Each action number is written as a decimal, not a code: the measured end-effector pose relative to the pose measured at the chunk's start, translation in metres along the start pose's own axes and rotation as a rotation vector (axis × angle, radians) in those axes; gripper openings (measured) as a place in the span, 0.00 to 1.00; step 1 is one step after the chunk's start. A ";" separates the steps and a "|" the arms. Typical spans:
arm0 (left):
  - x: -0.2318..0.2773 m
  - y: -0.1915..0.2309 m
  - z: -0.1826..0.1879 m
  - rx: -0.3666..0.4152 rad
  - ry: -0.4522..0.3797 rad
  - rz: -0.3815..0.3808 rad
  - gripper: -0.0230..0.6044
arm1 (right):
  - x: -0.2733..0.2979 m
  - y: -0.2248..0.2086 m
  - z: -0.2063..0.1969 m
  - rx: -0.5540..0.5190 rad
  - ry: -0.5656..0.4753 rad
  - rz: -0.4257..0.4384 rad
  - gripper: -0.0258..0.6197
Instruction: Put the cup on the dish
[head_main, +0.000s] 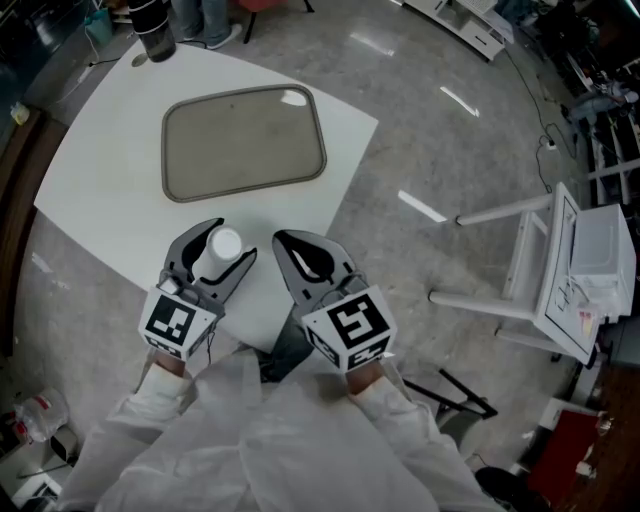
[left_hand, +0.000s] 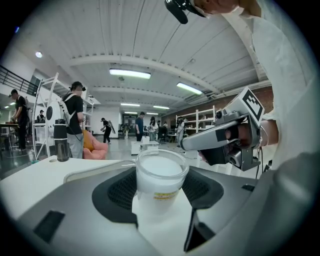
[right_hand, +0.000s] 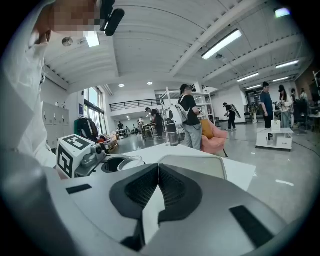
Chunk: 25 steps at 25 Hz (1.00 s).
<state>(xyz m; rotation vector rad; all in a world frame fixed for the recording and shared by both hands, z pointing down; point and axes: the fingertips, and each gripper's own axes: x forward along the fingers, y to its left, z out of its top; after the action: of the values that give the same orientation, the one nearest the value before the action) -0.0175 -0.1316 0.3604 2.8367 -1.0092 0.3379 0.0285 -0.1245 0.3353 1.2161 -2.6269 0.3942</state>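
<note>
A small white cup (head_main: 224, 243) stands upright between the jaws of my left gripper (head_main: 222, 246), near the table's front edge. In the left gripper view the cup (left_hand: 161, 177) fills the gap between the dark pads, and the gripper (left_hand: 160, 186) is shut on it. The dish is a grey rounded tray (head_main: 245, 145), lying empty farther back on the white table (head_main: 100, 210). My right gripper (head_main: 283, 240) is just right of the cup, shut on nothing; its pads meet in the right gripper view (right_hand: 158, 172). That view also shows the tray (right_hand: 192, 165) ahead and the cup's rim (right_hand: 131, 162) at left.
A black tumbler (head_main: 153, 30) stands at the table's far left corner. The table's right edge runs diagonally beside my right gripper. A white stand (head_main: 560, 270) is on the floor to the right. Several people stand in the background of both gripper views.
</note>
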 end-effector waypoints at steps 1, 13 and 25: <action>0.007 0.007 0.003 -0.004 0.001 0.007 0.47 | 0.005 -0.008 0.003 -0.002 0.000 0.003 0.06; 0.080 0.082 0.023 0.009 0.025 0.073 0.47 | 0.078 -0.083 0.030 -0.058 0.003 0.051 0.06; 0.123 0.155 0.015 -0.046 0.042 0.129 0.47 | 0.152 -0.118 0.021 -0.016 0.028 0.105 0.06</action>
<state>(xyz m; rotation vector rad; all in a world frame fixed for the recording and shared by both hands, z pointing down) -0.0203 -0.3287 0.3811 2.7191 -1.1788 0.3794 0.0209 -0.3126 0.3798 1.0628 -2.6719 0.4042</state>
